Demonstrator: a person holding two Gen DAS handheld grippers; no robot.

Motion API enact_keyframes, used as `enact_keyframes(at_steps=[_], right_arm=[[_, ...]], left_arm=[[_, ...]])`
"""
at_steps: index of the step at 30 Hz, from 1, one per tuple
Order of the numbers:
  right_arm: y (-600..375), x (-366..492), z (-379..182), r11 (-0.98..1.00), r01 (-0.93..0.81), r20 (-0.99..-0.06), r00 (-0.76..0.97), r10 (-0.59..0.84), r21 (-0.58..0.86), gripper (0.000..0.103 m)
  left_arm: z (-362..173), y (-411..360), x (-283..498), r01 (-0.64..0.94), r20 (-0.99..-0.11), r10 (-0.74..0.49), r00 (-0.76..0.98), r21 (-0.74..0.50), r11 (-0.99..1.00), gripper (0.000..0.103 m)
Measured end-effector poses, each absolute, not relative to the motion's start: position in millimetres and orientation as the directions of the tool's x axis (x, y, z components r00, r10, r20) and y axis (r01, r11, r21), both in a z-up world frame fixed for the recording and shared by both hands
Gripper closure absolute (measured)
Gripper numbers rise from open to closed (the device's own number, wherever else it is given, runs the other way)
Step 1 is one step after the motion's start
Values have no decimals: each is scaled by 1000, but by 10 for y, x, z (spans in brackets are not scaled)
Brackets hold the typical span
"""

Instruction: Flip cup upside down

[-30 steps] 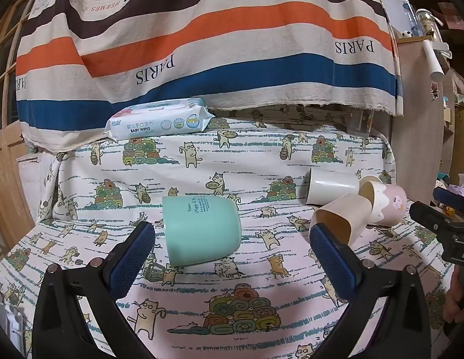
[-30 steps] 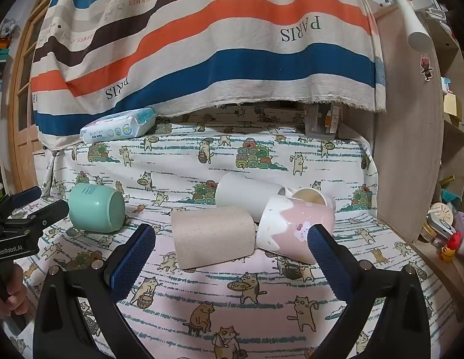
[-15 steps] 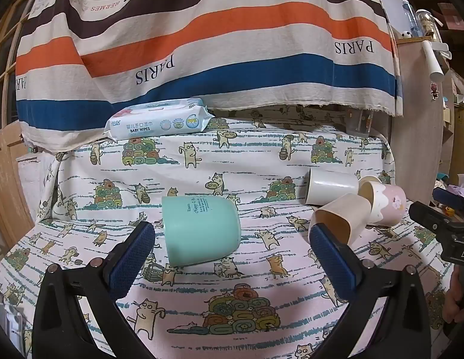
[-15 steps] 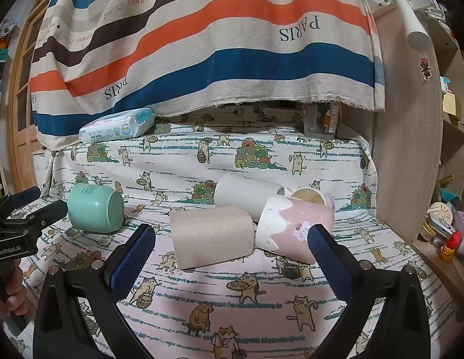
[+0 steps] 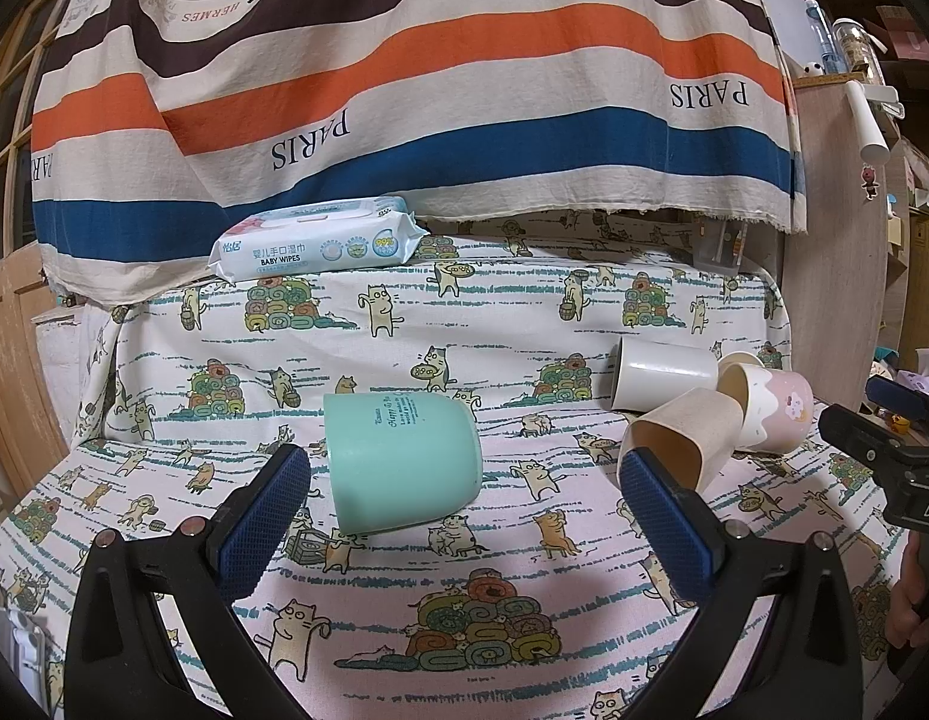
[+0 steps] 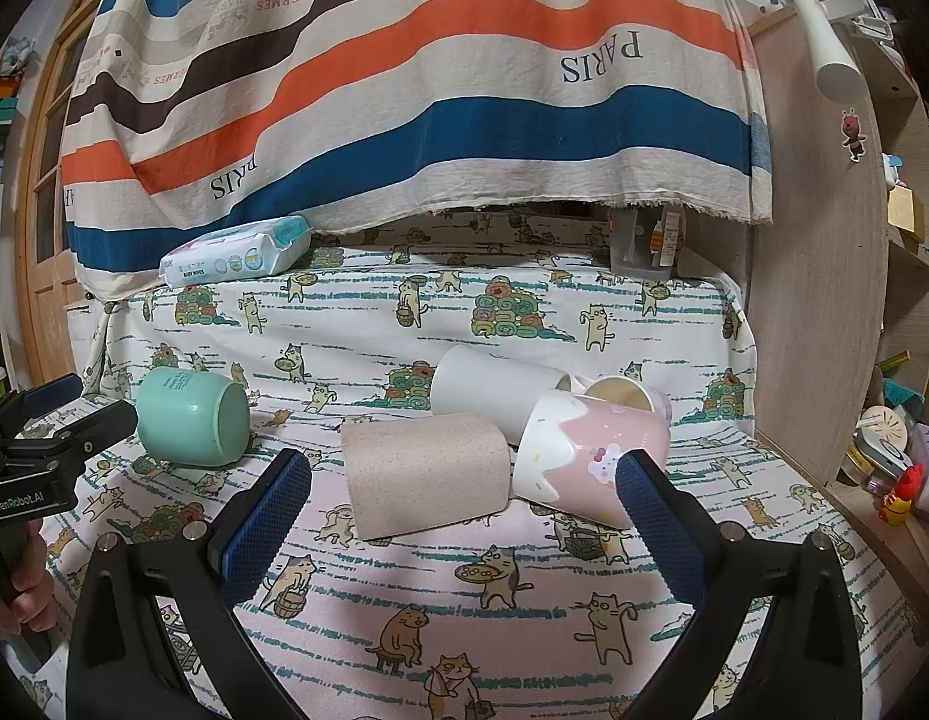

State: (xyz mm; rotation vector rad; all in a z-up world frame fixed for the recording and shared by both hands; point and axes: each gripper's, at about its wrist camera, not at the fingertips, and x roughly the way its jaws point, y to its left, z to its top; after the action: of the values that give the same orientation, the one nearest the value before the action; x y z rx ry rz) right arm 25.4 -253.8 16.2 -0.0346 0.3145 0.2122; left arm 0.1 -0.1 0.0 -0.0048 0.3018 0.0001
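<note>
A mint green cup [image 5: 401, 461] lies on its side on the cat-print cloth, just ahead of my open, empty left gripper [image 5: 464, 480]; it also shows in the right wrist view [image 6: 194, 417]. A beige cup [image 6: 425, 483], a white cup [image 6: 494, 387] and a pink-and-white cup [image 6: 590, 459] lie on their sides in a cluster. My right gripper [image 6: 464, 480] is open and empty, with the beige and pink cups just ahead between its fingers. The cluster shows at the right of the left wrist view: the beige cup [image 5: 683, 438], the white cup [image 5: 662, 375], the pink cup [image 5: 770, 408].
A pack of baby wipes [image 5: 317, 247] lies at the back left under a striped hanging cloth [image 5: 404, 90]. A wooden cabinet side [image 6: 818, 300] stands to the right, with small items on a shelf [image 6: 884, 456]. A wooden door [image 6: 44, 228] is at the left.
Both views have shifted only slightly. The cups have not moved and both grippers stay open.
</note>
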Motion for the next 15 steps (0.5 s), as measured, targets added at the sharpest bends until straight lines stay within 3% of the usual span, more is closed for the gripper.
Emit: enact_keyframes(at_steps=[15], right_arm=[[-2525,248,157,976,-216,-311,928,205,-1,0]], left_arm=[[-1,-6,2,-1,-298,0,955,-4,1000,0]])
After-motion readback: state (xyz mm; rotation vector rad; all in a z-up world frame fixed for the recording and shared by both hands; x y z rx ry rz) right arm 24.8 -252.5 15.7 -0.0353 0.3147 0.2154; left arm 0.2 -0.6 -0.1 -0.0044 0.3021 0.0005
